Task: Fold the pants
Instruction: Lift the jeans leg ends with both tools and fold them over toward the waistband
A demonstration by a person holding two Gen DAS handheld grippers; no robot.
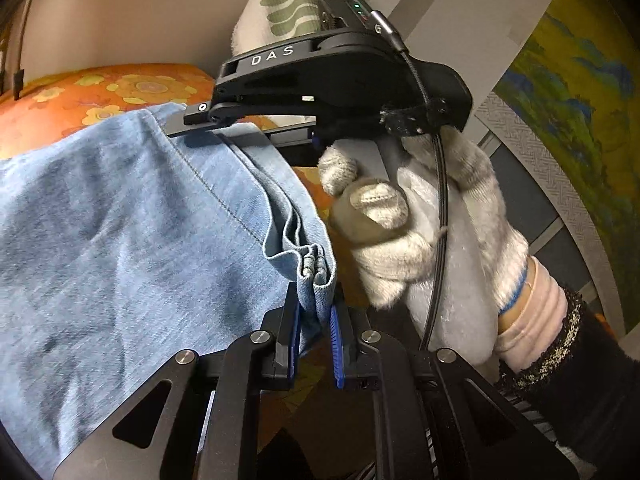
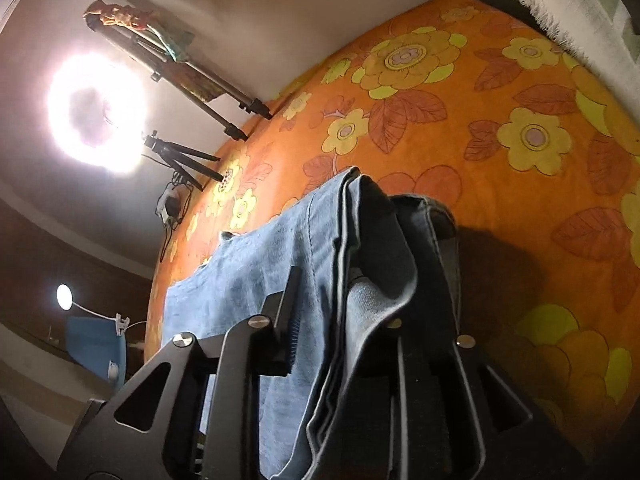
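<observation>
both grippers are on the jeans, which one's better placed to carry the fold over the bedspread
Right, probably. The right gripper is clamped on the thick bunched edge of the jeans, with bare orange bedspread ahead. The left gripper pinches only a hem corner, and its view ahead is crowded by the gloved right hand.

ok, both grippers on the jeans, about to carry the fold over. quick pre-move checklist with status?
1. Left gripper clamped on the jeans: ok, bunched hem edge sits between its blue pads.
2. Right gripper clamped on the jeans: ok, layered denim runs between its fingers.
3. All layers caught on the right: cannot tell, folds hide the far finger.
4. Grippers clear of each other: ok, the right one grips further along the same edge in the left wrist view.
5. Bedspread ahead free for landing: ok, bare orange floral surface.
6. Tripods out of the path: ok, at the far edge.
</observation>
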